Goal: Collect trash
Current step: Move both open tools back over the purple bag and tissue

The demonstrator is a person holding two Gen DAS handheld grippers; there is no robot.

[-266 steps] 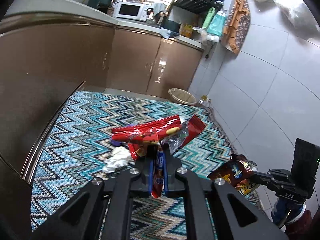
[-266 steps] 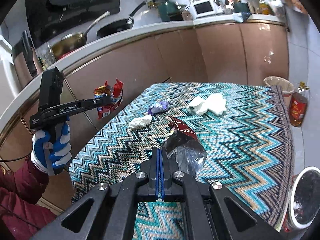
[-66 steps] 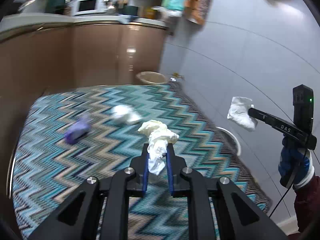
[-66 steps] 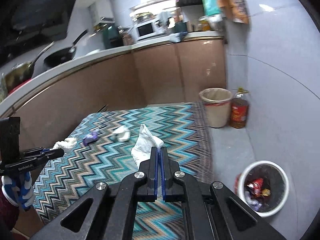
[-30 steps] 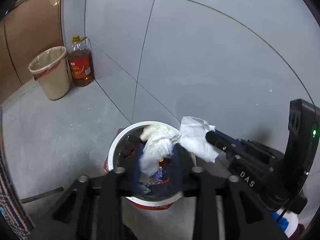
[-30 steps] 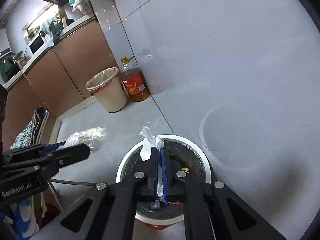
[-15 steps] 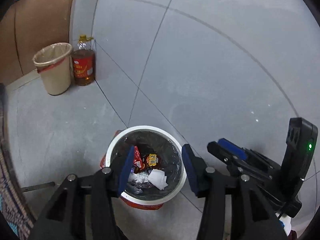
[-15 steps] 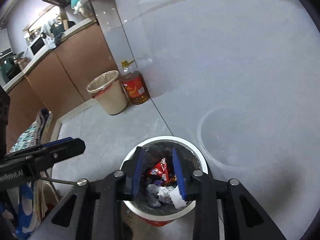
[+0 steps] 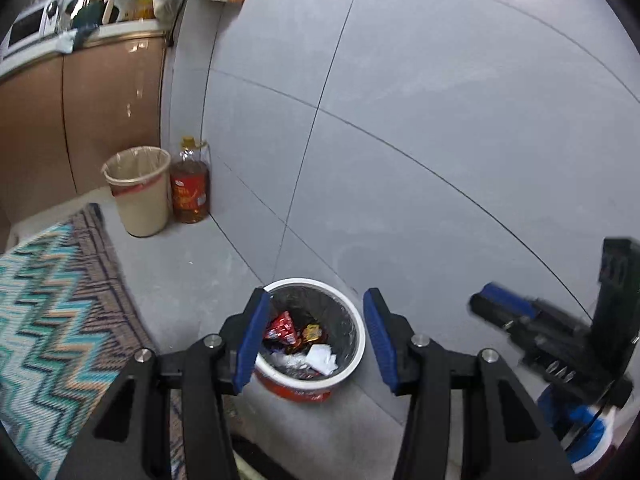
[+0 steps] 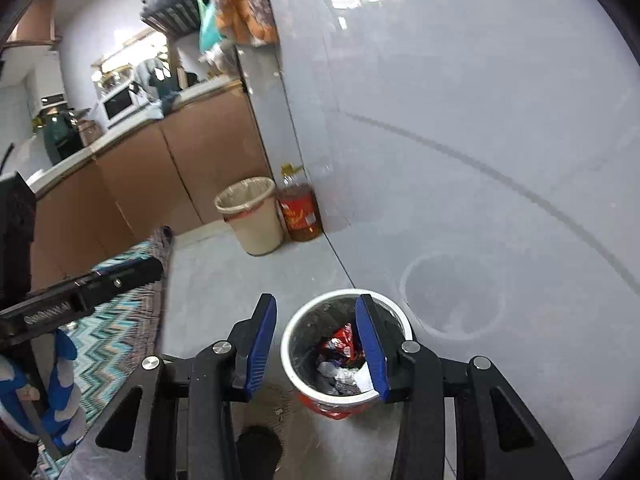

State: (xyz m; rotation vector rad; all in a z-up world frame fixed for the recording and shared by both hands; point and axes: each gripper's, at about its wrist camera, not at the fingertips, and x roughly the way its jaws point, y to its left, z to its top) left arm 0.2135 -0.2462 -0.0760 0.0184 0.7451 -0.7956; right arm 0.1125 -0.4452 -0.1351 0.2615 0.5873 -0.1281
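Observation:
A small white-rimmed trash bin (image 9: 352,322) with a red base stands on the grey floor by the wall. It holds red snack wrappers (image 9: 282,328) and crumpled white tissues (image 9: 322,360). It also shows in the right wrist view (image 10: 296,320). My left gripper (image 9: 314,340) is open and empty above the bin. My right gripper (image 10: 316,344) is open and empty above the bin too. Each gripper shows in the other's view, the right gripper (image 9: 500,308) at the right and the left gripper (image 10: 132,272) at the left.
A beige lined bin (image 9: 136,196) and an oil bottle (image 9: 190,188) stand by the brown cabinets (image 9: 80,120). The zigzag rug (image 9: 48,320) lies at the left. The tiled wall (image 9: 440,120) rises right behind the small bin.
Both grippers carried tissues over the bin, opened and dropped them in. They have since risen and tilted up, and the rug edge is back in view.

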